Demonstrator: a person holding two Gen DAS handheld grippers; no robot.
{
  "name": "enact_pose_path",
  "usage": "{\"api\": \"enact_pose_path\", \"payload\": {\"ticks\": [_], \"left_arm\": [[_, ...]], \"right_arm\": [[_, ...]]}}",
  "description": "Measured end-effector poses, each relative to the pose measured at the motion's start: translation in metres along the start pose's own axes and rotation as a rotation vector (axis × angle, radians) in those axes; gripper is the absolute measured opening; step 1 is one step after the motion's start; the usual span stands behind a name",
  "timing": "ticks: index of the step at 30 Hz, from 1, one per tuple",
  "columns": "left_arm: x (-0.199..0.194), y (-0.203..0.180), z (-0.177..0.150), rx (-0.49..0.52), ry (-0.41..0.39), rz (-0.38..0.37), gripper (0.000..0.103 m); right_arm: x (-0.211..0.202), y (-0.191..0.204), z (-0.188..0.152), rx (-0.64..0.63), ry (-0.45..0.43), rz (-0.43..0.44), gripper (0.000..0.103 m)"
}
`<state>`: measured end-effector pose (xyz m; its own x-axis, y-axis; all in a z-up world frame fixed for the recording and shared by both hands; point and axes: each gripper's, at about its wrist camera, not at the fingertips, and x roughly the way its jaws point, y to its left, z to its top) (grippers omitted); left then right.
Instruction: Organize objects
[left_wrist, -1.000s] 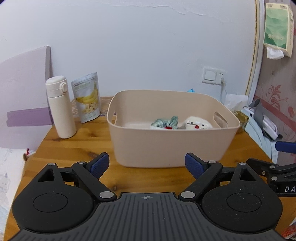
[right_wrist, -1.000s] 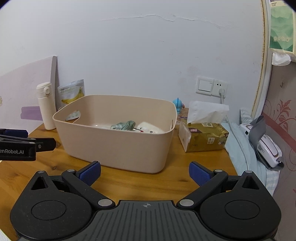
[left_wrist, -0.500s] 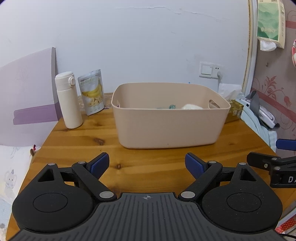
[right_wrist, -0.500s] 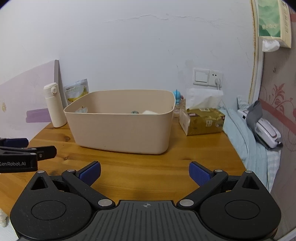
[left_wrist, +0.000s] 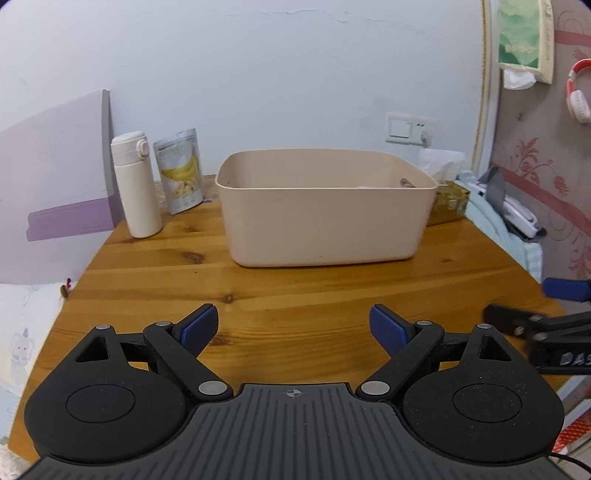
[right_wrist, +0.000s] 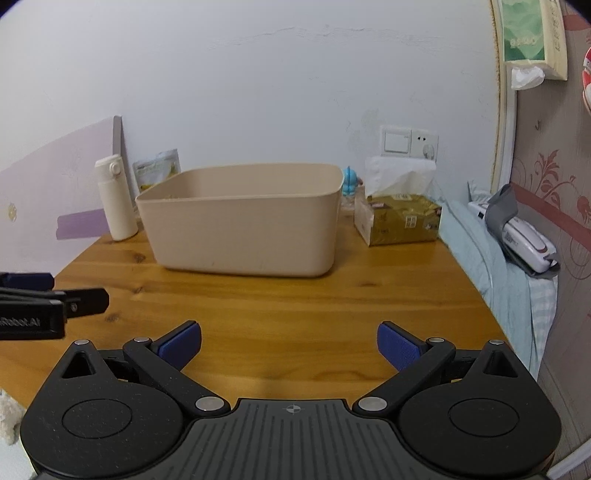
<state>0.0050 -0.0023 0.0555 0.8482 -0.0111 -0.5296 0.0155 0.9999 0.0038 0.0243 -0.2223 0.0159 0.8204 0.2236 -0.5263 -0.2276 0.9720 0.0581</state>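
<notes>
I am holding both tools low over the near edge of the round pine-plank worktop (left_wrist: 295, 291), and neither is carrying anything. The left gripper (left_wrist: 293, 325) is standing wide, blue pads well apart, and the right gripper (right_wrist: 290, 343) is standing just as wide over bare wood.

The beige plastic storage bin (left_wrist: 321, 218) is sitting in the middle of the worktop, well ahead of both tools. From this low angle I am seeing only its outer wall and rim, so I cannot tell what is lying inside. The things left outside it are ranged along the back: a white flip-lid flask (left_wrist: 136, 184) standing upright to the bin's left, a silver banana-chip pouch (left_wrist: 180, 170) leaning just beside it, a gold tissue box (right_wrist: 400, 218) to the bin's right, and a small blue figurine (right_wrist: 350, 181) peeking out behind the bin's far right corner.

I am judging that I am between picks, choosing the next item. The flask looks like the left tool's job: I would be reaching forward and left, squaring the pads on its body. The tissue box and figurine are falling to the right tool, though the box may be too broad for this opening.
</notes>
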Motion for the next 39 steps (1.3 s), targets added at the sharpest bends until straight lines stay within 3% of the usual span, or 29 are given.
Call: {"api": "enact_pose_path", "payload": {"ticks": [9,15,21,33,39], "left_arm": [[0.000,-0.006,-0.017,0.004,0.029,-0.013,0.093],[0.003,-0.006,-0.025,0.035,0.025,0.036,0.093],[0.004,-0.002,-0.028,0.017,0.034,0.038,0.093],[0.009,0.001,-0.032,0.004,0.055,0.005,0.093],[0.012,-0.005,-0.036,0.056,0.060,0.024,0.093]], "right_arm": [[-0.003,-0.003,-0.012,-0.004,0.020,-0.009,0.103],[-0.005,-0.002,-0.014,-0.021,0.018,-0.004,0.103],[0.000,-0.003,-0.015,-0.026,0.044,-0.003,0.103],[0.004,-0.004,-0.025,-0.016,0.080,-0.026,0.103],[0.012,-0.005,-0.027,-0.006,0.101,-0.026,0.103]]}}
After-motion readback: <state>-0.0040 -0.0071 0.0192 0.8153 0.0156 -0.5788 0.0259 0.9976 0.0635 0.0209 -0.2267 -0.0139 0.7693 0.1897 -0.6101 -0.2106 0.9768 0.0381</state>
